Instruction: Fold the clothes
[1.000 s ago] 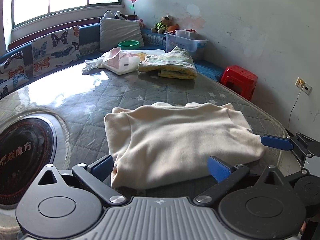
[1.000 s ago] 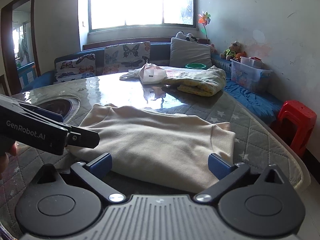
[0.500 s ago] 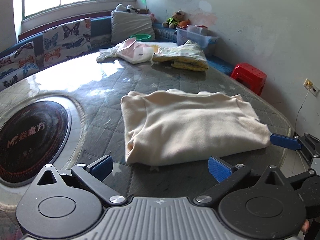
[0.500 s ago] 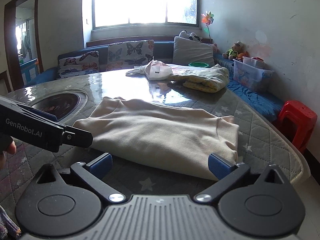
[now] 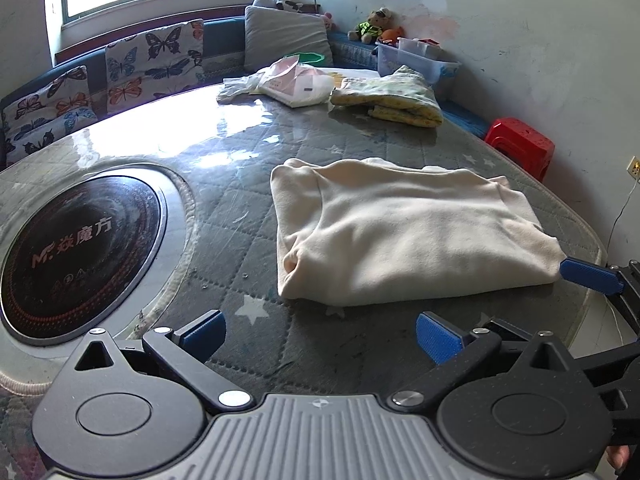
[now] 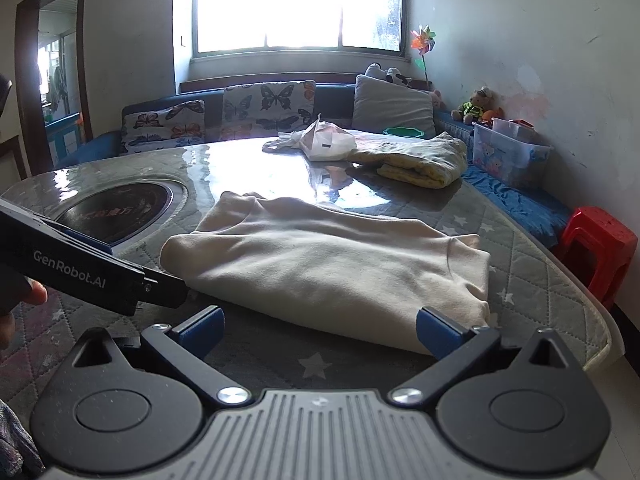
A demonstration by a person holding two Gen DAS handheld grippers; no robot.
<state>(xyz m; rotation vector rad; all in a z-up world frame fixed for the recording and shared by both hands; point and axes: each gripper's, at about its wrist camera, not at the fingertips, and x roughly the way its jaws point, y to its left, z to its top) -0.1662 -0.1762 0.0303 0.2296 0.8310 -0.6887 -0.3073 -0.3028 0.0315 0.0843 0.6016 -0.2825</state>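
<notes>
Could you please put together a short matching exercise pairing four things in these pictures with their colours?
Things:
1. folded garment
2. plastic stool
3. pads of the left claw
4. plain cushion

Colours:
A. red
B. grey
C. cream
D. blue

Pairs: 1-C, 2-A, 3-D, 4-B

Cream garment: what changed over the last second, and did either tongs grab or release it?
Both tongs, left and right, backed away from the cream garment, open throughout, gripping nothing. The garment stayed folded on the quilted table; the yellow folded cloth behind did not move.
</notes>
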